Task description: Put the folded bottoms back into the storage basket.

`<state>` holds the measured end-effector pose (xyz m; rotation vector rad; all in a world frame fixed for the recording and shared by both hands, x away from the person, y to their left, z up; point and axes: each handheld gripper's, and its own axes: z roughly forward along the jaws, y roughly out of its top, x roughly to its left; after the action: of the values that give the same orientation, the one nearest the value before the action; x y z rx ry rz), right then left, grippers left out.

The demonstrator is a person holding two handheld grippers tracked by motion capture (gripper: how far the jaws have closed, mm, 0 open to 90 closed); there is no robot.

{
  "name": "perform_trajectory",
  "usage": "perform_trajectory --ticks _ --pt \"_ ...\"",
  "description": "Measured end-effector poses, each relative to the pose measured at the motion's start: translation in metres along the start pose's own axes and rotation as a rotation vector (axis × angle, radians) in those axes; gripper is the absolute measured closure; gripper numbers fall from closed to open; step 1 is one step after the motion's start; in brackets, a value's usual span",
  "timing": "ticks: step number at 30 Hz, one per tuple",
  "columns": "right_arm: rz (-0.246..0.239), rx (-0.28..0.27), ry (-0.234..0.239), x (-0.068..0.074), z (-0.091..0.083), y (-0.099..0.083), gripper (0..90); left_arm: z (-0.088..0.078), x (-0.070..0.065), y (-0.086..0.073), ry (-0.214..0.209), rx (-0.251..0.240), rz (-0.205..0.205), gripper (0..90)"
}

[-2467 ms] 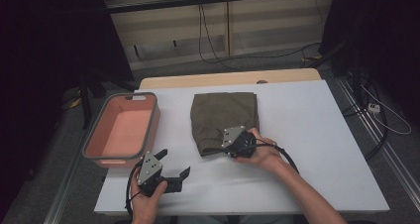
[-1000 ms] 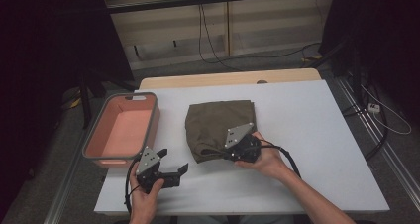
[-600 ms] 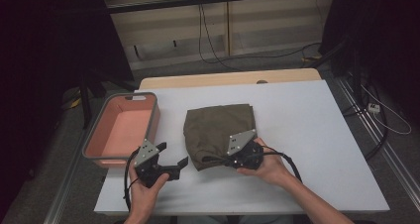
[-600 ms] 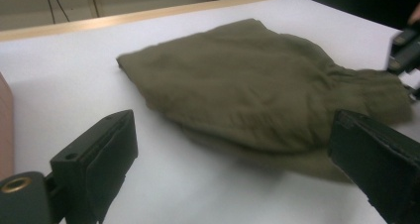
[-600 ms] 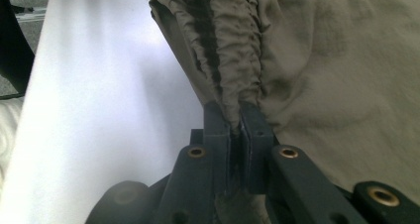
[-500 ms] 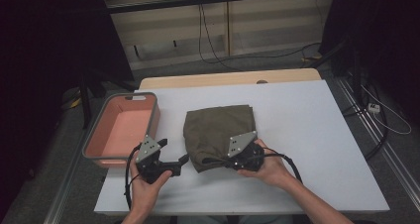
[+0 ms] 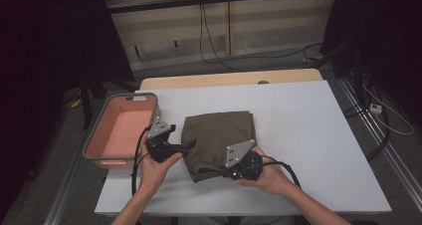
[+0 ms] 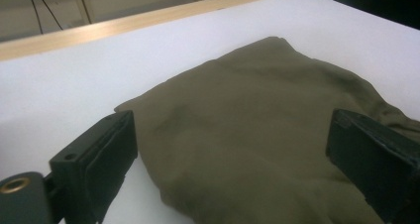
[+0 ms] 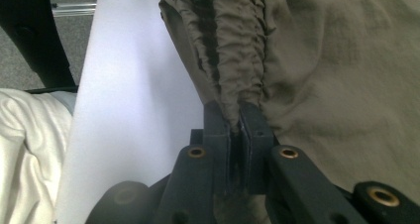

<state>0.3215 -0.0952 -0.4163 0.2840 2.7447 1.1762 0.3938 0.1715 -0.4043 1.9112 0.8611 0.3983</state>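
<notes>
A folded olive-green garment (image 7: 219, 138) lies on the white table (image 7: 308, 135), a little left of its middle. My right gripper (image 7: 230, 171) is at the garment's near edge, shut on its gathered elastic waistband (image 9: 236, 60), which bunches up between the two pads. My left gripper (image 7: 183, 148) is at the garment's left edge, open. In the left gripper view its two black fingers (image 8: 99, 154) stand wide apart with the garment (image 8: 257, 135) lying between and beyond them, and the pads do not press on the cloth.
A salmon-pink bin with a grey rim (image 7: 122, 130) stands at the table's left edge, close behind my left hand. A wooden strip (image 7: 234, 79) runs along the table's far edge. Cables lie on the floor beyond and to the right.
My left gripper has moved forward and right, from the table's near left up to the garment's left edge. The right gripper keeps its hold on the waistband and has shifted slightly.
</notes>
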Motion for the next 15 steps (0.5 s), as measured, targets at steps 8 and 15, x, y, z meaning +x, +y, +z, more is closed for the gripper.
perform_trajectory --ticks 8,15 --pt "-0.004 0.000 0.010 0.002 0.002 0.001 84.7 0.034 0.020 0.013 0.026 0.048 0.014 10.7" --pt "-0.011 0.000 0.010 0.002 0.002 0.001 84.7 0.067 0.041 0.018 0.082 0.117 -0.022 10.9"
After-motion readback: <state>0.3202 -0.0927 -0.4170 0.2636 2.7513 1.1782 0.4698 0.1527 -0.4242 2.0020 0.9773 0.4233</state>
